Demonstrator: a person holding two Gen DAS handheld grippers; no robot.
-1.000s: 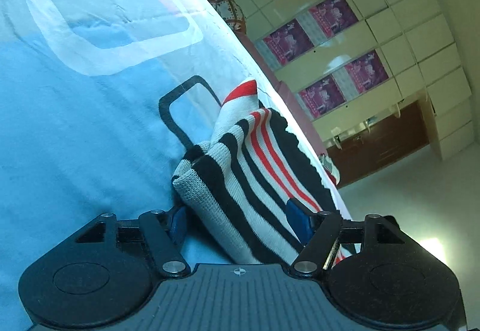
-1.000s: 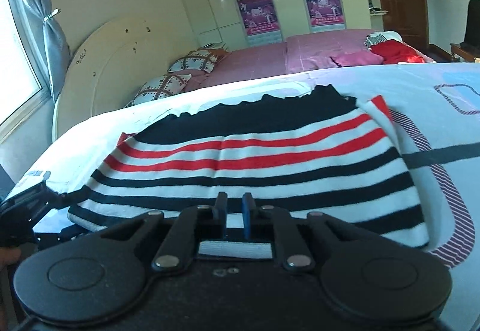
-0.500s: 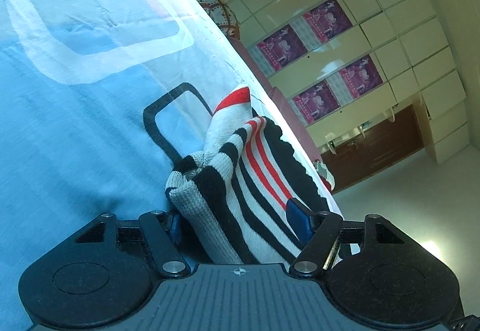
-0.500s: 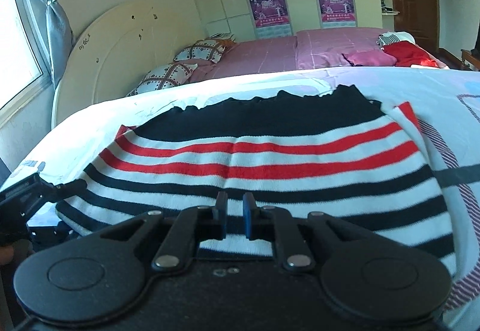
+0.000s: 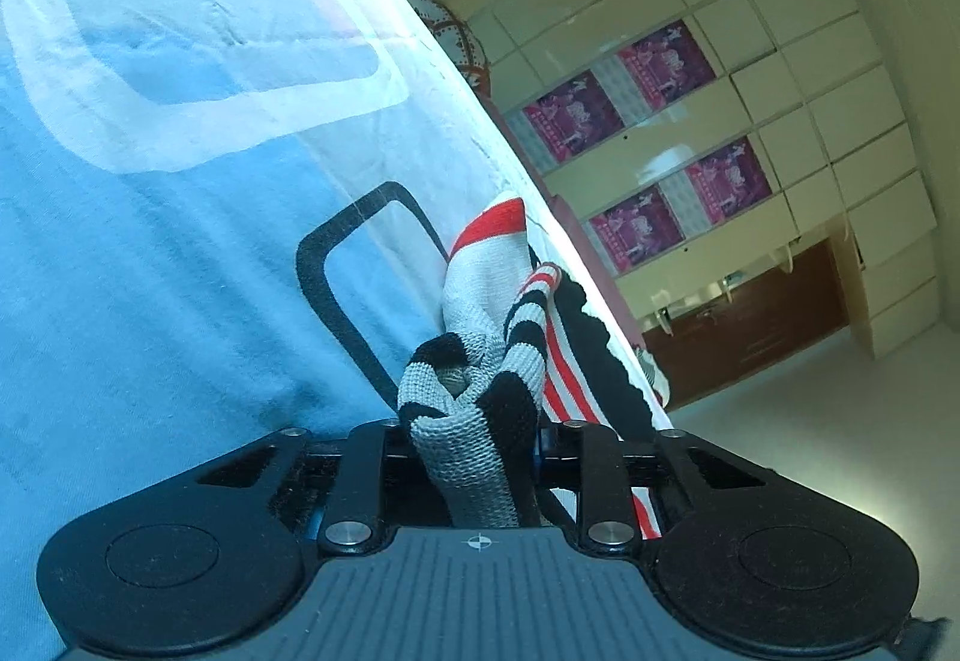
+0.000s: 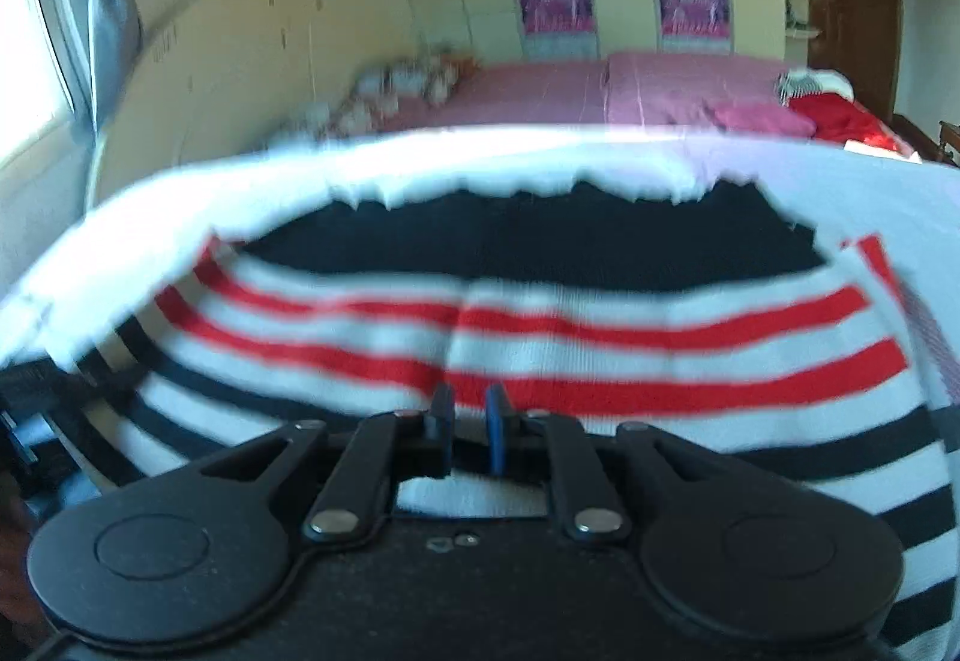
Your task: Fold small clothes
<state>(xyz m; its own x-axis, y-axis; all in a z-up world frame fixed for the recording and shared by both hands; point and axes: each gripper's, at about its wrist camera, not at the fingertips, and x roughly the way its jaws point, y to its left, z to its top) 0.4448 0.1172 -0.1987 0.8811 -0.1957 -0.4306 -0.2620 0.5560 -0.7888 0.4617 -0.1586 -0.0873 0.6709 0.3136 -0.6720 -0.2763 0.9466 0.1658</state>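
Observation:
A small knit sweater (image 6: 600, 349) with black, white and red stripes lies on the blue and white bed sheet (image 5: 150, 271). My left gripper (image 5: 477, 433) is shut on a bunched edge of the sweater (image 5: 474, 421), which stands up in folds ahead of it. My right gripper (image 6: 468, 421) is shut on the near edge of the same sweater, with the cloth pinched between its narrow jaws. The left gripper (image 6: 36, 391) shows at the far left of the right wrist view. The right wrist view is motion-blurred.
The sheet's far edge (image 6: 480, 157) lies just beyond the sweater. Behind it stands a second bed with a pink cover (image 6: 600, 91), pillows (image 6: 390, 91) and a red garment (image 6: 840, 115). White cabinets with purple posters (image 5: 648, 133) line the wall.
My left gripper has closed on the sweater's edge, bunching it between the fingers. My right gripper has pushed forward over the sweater, and the near stripes have slid under it.

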